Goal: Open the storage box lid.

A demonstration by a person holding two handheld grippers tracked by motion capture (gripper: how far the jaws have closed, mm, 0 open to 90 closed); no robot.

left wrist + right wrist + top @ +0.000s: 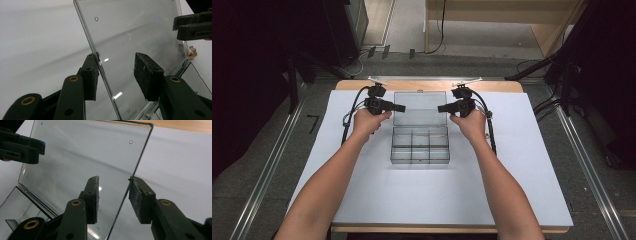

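Note:
A clear plastic compartment box [420,148] sits at the middle of the table with its lid [419,107] swung up and back. My left gripper [399,107] straddles the lid's left edge and my right gripper [442,107] its right edge. In the left gripper view the lid [130,32] passes between the jaws of the left gripper [117,75]; one pad lies against the edge, the other stands well off. In the right gripper view the lid [82,152] edge runs between the spread jaws of the right gripper [113,200], unpressed. The box's compartments look empty.
A white sheet [412,200] covers the wooden table [427,85]. Cables trail from both grippers down the table's sides. Dark stands and metal floor rails [584,165] flank the table. The opposite gripper shows beyond the lid in each gripper view.

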